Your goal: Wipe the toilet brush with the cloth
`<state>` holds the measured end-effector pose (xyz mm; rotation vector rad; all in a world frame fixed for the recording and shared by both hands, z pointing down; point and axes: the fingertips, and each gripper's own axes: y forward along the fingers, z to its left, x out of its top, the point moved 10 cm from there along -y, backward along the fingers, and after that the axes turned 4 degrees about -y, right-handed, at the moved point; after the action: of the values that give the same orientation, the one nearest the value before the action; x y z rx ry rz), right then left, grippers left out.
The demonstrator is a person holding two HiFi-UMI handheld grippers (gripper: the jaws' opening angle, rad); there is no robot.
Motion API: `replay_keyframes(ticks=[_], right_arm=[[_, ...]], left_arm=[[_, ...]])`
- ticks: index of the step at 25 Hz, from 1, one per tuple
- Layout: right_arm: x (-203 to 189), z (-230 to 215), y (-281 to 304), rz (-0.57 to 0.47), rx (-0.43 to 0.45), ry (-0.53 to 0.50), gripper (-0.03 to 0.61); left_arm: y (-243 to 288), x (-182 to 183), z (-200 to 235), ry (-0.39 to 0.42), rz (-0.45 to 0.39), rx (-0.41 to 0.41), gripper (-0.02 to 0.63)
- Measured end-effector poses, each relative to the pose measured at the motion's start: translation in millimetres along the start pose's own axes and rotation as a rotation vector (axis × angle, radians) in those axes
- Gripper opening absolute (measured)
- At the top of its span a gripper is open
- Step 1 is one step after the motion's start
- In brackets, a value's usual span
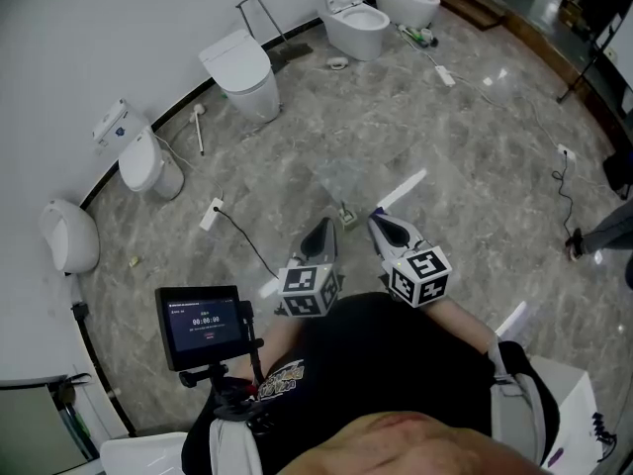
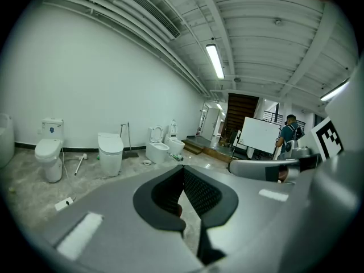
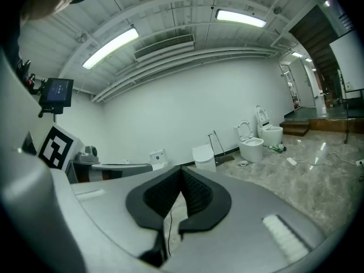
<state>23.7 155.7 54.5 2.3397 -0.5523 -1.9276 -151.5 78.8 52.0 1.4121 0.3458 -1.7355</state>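
Held the left gripper (image 1: 320,234) and the right gripper (image 1: 384,224) side by side in the lower middle of the head view, close to the body. Pointed both away and a little down, tips nearer each other than the backs. Squeezed the jaws of each tight together, with nothing between them. Carried the left cube (image 1: 310,291) and the right cube (image 1: 419,275) at the backs. Tucked the right forearm (image 1: 465,321) in by the chest.

A big room like a toilet shop: many white toilets (image 1: 242,72) stand along a white wall (image 1: 109,28) on a shiny stone floor (image 1: 465,166)
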Motion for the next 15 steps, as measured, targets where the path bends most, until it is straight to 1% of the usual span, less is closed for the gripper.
replay_keyframes(ticks=[15], right_arm=[[1.5, -2.2, -3.0, 0.001, -0.017, 0.025, 0.005]], left_arm=[[-0.6, -3.2, 1.1, 0.003, 0.003, -0.001, 0.003]])
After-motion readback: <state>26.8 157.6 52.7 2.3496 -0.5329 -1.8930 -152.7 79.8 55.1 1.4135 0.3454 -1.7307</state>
